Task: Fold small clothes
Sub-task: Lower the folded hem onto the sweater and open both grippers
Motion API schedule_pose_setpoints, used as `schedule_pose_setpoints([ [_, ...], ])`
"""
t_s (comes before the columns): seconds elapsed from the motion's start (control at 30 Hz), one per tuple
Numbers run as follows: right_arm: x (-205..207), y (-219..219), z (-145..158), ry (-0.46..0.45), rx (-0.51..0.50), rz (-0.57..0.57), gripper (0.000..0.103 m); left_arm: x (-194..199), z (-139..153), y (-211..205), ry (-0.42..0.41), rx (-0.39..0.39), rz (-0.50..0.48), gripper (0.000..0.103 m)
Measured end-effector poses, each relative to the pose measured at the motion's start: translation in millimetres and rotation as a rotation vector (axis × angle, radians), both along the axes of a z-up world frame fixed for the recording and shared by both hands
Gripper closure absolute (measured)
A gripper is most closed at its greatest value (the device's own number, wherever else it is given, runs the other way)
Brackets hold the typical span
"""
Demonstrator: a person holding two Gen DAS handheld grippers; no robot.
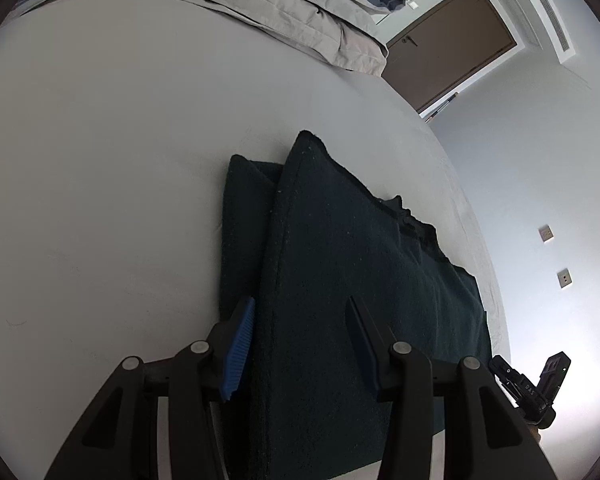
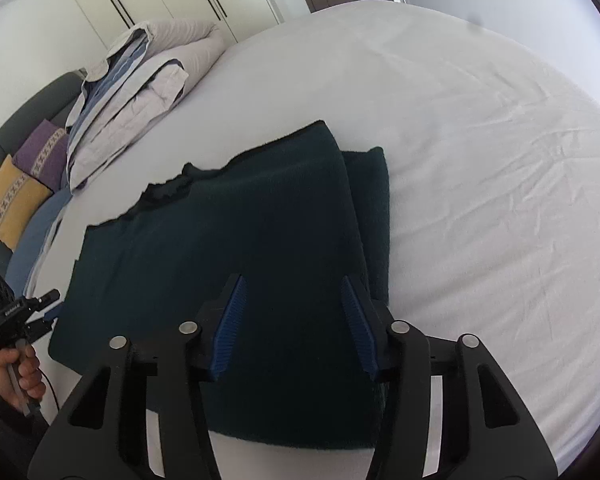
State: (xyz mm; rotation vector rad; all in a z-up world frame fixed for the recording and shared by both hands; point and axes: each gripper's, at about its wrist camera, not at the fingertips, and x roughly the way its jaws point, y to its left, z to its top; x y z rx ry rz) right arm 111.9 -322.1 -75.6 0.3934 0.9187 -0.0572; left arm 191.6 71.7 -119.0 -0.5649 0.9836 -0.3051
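Dark green knitted garment (image 1: 340,280) lies part-folded near the white bed's (image 1: 100,160) edge, both our left tool (image 1: 300,340) and right tool (image 2: 292,312) spread above it, holding nothing; next we judge another fold needs fresh grips.

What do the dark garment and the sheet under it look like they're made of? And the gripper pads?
Dark green garment: thick, fuzzy knit or fleece by its look; matte nap, lint specks and a soft rolled edge.
White bed sheet: thin woven fabric, probably cotton; smooth, with fine creases.
Right gripper pads: blue, ribbed, likely rubber or soft plastic, on black hard-plastic fingers. Left gripper looks the same.
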Motion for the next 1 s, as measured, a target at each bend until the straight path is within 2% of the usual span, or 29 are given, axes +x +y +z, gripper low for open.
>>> schedule_pose_setpoints([
  [0.13,-23.9,0.0,3.5,-0.012,-0.063,-0.004,0.066,-7.7,3.2,-7.2,-0.023,0.065,-0.013,0.066],
  [0.27,-33.6,-3.8,2.1,0.002,-0.094,-0.032,0.066,-11.0,2.8,-10.5,-0.027,0.115,-0.024,0.077],
  [0.37,-40.4,-6.6,4.1,0.004,-0.129,-0.066,0.066,-20.7,6.4,-11.5,-0.041,0.155,-0.032,0.077],
  [0.5,-47.4,-13.8,1.4,0.012,-0.086,-0.082,0.069,-28.6,5.5,-19.0,-0.052,0.206,-0.056,0.077],
  [0.57,-46.5,-10.5,-5.2,0.04,-0.102,-0.067,0.075,-29.6,2.8,-20.2,-0.049,0.205,-0.051,0.079],
  [0.67,-48.5,-4.4,-3.9,0.03,-0.128,-0.05,0.087,-32.2,1.6,-17.1,-0.05,0.207,-0.037,0.094],
  [0.77,-51.0,1.3,2.4,0.017,-0.183,-0.055,0.097,-35.4,0.9,-17.3,-0.06,0.217,-0.046,0.096],
  [0.93,-61.2,14.0,15.1,-0.009,-0.259,-0.05,0.098,-43.8,4.1,-16.4,-0.081,0.222,-0.022,0.097],
  [1.0,-67.2,14.3,18.4,-0.012,-0.257,-0.054,0.098,-47.1,3.3,-12.6,-0.081,0.208,-0.008,0.097],
])
